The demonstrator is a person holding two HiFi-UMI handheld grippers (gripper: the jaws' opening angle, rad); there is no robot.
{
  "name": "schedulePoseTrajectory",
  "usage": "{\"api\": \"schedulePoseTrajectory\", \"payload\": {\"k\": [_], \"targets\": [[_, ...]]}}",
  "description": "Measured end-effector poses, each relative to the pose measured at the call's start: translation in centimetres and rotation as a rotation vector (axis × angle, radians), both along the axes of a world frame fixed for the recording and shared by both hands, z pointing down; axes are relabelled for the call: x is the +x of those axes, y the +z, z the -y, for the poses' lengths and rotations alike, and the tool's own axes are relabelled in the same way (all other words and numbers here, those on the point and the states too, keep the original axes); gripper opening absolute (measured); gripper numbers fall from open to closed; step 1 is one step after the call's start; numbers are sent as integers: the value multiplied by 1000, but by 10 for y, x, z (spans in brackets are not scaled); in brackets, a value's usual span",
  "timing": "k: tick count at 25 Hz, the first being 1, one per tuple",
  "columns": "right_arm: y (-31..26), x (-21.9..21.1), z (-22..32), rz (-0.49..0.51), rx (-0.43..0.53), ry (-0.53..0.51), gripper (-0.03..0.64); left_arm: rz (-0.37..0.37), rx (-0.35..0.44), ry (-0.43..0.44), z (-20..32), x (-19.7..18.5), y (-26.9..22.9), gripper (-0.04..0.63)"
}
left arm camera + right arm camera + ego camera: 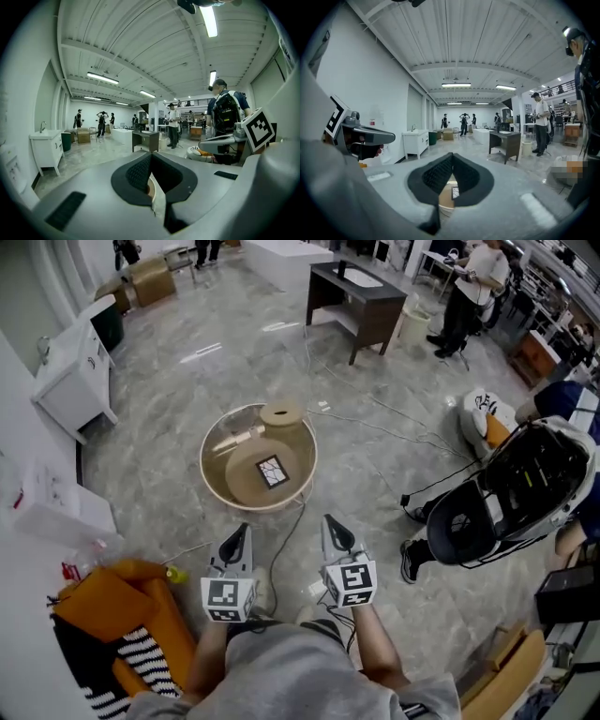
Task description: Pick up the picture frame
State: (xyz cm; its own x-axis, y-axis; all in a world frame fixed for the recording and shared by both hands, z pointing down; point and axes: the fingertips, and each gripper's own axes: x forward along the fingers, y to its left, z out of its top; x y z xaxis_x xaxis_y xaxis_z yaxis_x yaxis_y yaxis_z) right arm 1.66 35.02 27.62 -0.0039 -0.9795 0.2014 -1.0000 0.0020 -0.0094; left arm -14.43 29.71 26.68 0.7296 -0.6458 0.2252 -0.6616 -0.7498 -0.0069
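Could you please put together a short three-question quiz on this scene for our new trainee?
1. True or false: the right tongs are shut on the picture frame.
2. Where does the picture frame lie? A) on the floor; B) inside the round tub; C) on the dark desk.
3. Fill in the blank: the left tongs and the right tongs are both ___ (open or shut) and hold nothing.

Key: 1 false; 2 B; 3 shut.
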Motion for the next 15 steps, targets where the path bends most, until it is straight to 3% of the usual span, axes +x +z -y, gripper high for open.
{"api": "schedulePoseTrajectory", "payload": {"k": [15], "targets": [[-13,-26,129,-30,-2,151,2,-25,-1,183,152,0,-1,17]]}}
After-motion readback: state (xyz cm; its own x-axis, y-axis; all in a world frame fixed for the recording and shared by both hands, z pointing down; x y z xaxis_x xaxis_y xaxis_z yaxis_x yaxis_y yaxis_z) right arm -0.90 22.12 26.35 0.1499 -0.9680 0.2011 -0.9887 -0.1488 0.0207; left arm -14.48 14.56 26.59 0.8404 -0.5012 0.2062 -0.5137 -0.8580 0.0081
